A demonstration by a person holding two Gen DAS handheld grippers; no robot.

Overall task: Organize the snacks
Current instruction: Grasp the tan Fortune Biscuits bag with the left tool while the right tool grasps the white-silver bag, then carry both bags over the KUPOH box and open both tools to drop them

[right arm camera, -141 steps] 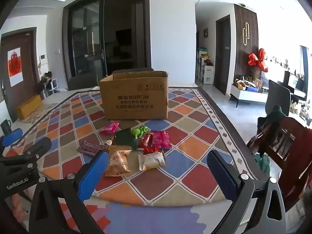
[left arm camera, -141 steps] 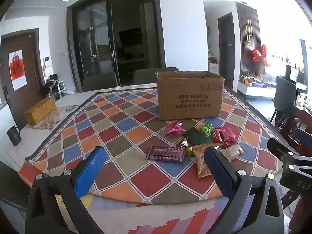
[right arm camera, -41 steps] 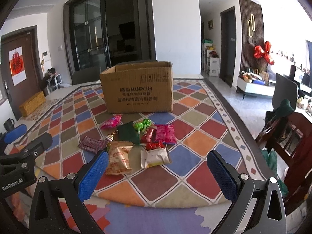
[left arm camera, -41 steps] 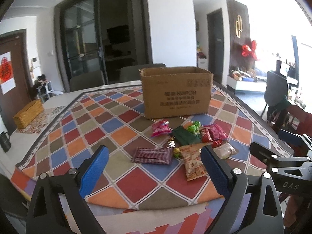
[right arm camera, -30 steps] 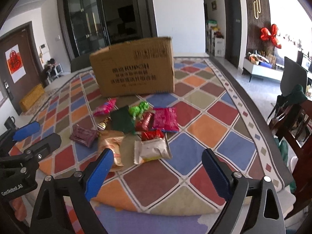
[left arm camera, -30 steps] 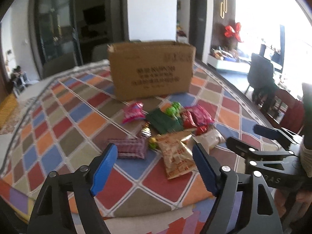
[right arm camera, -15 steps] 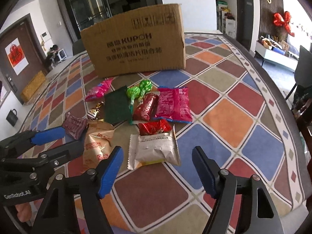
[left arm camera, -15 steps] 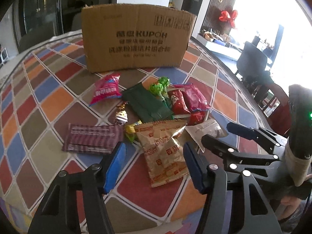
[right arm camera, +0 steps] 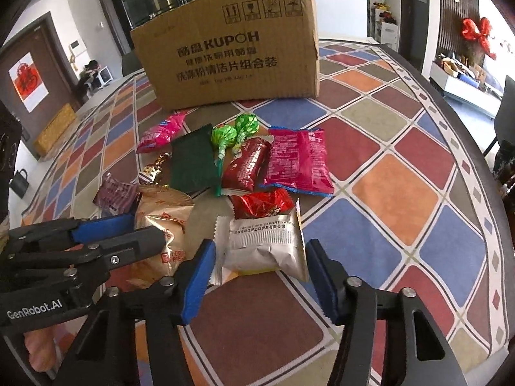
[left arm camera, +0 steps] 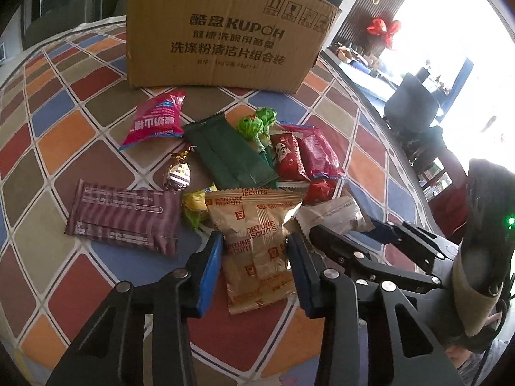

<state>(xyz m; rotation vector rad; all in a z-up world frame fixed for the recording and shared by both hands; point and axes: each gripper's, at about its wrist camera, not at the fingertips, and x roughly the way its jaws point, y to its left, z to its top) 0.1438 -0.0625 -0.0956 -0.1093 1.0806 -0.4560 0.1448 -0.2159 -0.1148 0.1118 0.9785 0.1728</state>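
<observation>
A pile of wrapped snacks lies on a table covered by a cloth of coloured diamond patches. At the far side of the pile stands a brown cardboard box with dark printed lettering.

The left gripper, with blue pads on black fingers, is lowered over a tan crinkled packet of fortune biscuits at the near edge of the pile. The packet sits between the jaws, which are closing on it; the pads look just beside its edges, though whether they touch yet is hard to tell.

To the right, the right gripper straddles a silver foil pouch with black print. Its jaws are also closing, with a slim gap visible at each side of the pouch.

Farther back lie a dark green flat sachet, two green foil lollipops, red and pink packets, and at the left a long maroon wafer bar.
</observation>
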